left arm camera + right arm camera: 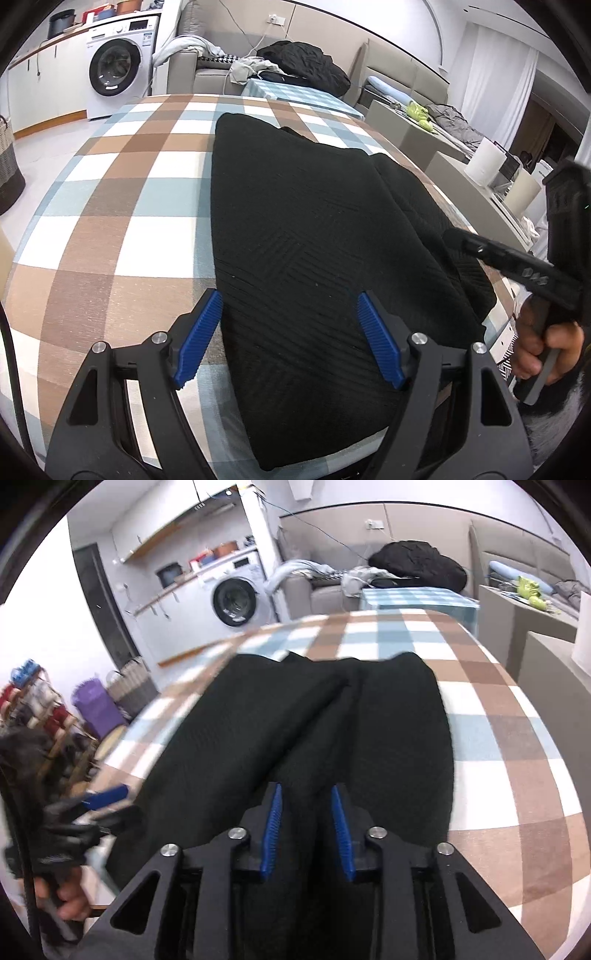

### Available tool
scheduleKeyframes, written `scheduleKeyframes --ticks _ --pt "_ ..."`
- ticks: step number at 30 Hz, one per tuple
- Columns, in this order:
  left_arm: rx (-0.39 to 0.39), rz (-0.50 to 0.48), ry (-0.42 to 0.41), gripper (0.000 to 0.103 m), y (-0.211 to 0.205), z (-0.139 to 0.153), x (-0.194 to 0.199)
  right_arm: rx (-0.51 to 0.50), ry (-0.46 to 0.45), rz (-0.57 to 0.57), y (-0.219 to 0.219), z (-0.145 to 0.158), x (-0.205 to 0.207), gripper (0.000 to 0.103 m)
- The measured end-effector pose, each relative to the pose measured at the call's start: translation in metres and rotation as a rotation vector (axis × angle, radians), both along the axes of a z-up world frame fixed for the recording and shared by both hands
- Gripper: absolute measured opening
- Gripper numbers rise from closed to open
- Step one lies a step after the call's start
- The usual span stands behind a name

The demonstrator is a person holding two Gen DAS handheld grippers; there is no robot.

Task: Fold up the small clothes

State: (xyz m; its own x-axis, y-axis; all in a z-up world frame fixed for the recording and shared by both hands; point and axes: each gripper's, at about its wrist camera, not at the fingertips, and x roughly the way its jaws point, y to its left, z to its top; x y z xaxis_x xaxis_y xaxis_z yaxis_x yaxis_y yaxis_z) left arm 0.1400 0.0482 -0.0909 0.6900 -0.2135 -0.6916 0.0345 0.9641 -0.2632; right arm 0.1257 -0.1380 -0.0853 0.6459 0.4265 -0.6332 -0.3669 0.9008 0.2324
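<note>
A black textured garment (314, 236) lies lengthwise on the checked tablecloth (122, 206), with one side folded in along its right. My left gripper (290, 306) is open above the garment's near left edge and holds nothing. My right gripper (306, 801) is over the garment (295, 720) near its near end; its blue pads (274, 830) stand a narrow gap apart with black cloth between them. In the left wrist view the right gripper (454, 236) touches the garment's right edge, its tips hidden in the cloth.
A washing machine (118, 62) stands at the back left. A sofa with a black jacket (306, 62) and clothes is beyond the table. Grey cabinets (454, 173) run along the right. A basket (9, 166) sits on the floor at left.
</note>
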Motion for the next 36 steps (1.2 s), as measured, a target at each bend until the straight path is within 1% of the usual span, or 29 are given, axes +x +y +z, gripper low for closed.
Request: scheduleKeyframes --ticks 1,2,4,5,7,8,9,10,11,12,15,17,19,21,22,25,27,28,29,30,31,32,33,34,36 --pt "0.001 -0.005 0.003 0.074 0.0 -0.001 0.001 0.02 0.006 0.027 0.005 0.001 -0.001 0.038" --pt "0.004 -0.008 0.005 0.074 -0.002 -0.001 0.001 0.04 0.015 0.055 0.01 0.002 -0.001 0.045" --pt "0.009 -0.013 0.005 0.074 -0.003 -0.001 0.001 0.074 0.047 0.118 0.02 -0.001 0.001 0.046" --pt "0.012 -0.017 0.005 0.074 -0.003 -0.002 0.001 0.065 0.073 0.135 0.028 -0.006 0.006 0.046" --pt "0.016 -0.023 0.006 0.074 -0.004 -0.002 0.001 0.009 0.096 0.099 0.037 -0.015 0.014 0.046" --pt "0.017 -0.025 0.006 0.074 -0.004 -0.002 0.001 -0.007 0.107 0.083 0.039 -0.019 0.017 0.038" --pt "0.02 -0.027 0.007 0.074 -0.004 -0.002 0.001 -0.004 0.114 0.088 0.041 -0.02 0.018 0.018" --pt "0.022 -0.029 0.007 0.075 -0.004 -0.002 0.0 0.013 0.099 0.101 0.04 -0.018 0.016 0.011" --pt "0.022 -0.03 0.007 0.075 -0.004 -0.002 0.0 0.027 0.054 0.102 0.038 -0.011 0.01 0.011" --pt "0.021 -0.03 0.008 0.075 -0.003 -0.002 0.0 0.024 0.04 0.092 0.036 -0.009 0.01 0.011" --pt "0.025 -0.024 0.017 0.075 -0.004 -0.002 -0.001 -0.001 0.113 0.027 0.027 -0.022 0.02 0.011" --pt "0.034 -0.029 0.02 0.075 -0.006 -0.002 -0.002 0.009 0.147 0.032 0.024 -0.027 0.021 0.016" --pt "0.05 -0.028 0.022 0.077 -0.008 -0.003 -0.004 0.045 0.13 0.056 0.02 -0.022 0.013 0.023" --pt "0.06 -0.026 0.029 0.078 -0.01 -0.006 -0.007 0.074 0.126 0.097 0.016 -0.018 0.002 0.04" --pt "0.066 -0.026 0.03 0.078 -0.011 -0.008 -0.008 0.08 0.122 0.112 0.015 -0.016 -0.005 0.042" --pt "0.087 -0.028 0.027 0.078 -0.014 -0.009 -0.012 0.073 0.12 0.17 0.014 -0.018 -0.026 0.042" --pt "0.093 -0.028 0.025 0.078 -0.015 -0.009 -0.014 0.045 0.108 0.194 0.017 -0.023 -0.041 0.042" --pt "0.094 -0.029 0.025 0.078 -0.015 -0.01 -0.015 0.015 0.092 0.193 0.019 -0.027 -0.046 0.042" --pt "0.094 -0.028 0.026 0.078 -0.015 -0.01 -0.015 0.0 0.087 0.194 0.021 -0.031 -0.049 0.037" --pt "0.096 -0.027 0.027 0.078 -0.016 -0.009 -0.015 -0.005 0.089 0.199 0.021 -0.035 -0.05 0.018" --pt "0.097 -0.028 0.026 0.078 -0.016 -0.009 -0.015 0.007 0.1 0.205 0.021 -0.037 -0.05 0.01" --pt "0.096 -0.026 0.027 0.078 -0.016 -0.009 -0.015 0.027 0.087 0.213 0.02 -0.034 -0.052 0.007" --pt "0.096 -0.026 0.027 0.078 -0.016 -0.01 -0.016 0.024 0.053 0.217 0.02 -0.028 -0.056 0.007" --pt "0.095 -0.027 0.027 0.078 -0.016 -0.009 -0.016 0.0 0.037 0.216 0.02 -0.024 -0.059 0.007" --pt "0.091 -0.026 0.03 0.078 -0.015 -0.01 -0.016 -0.026 0.07 0.211 0.02 -0.028 -0.054 0.007"
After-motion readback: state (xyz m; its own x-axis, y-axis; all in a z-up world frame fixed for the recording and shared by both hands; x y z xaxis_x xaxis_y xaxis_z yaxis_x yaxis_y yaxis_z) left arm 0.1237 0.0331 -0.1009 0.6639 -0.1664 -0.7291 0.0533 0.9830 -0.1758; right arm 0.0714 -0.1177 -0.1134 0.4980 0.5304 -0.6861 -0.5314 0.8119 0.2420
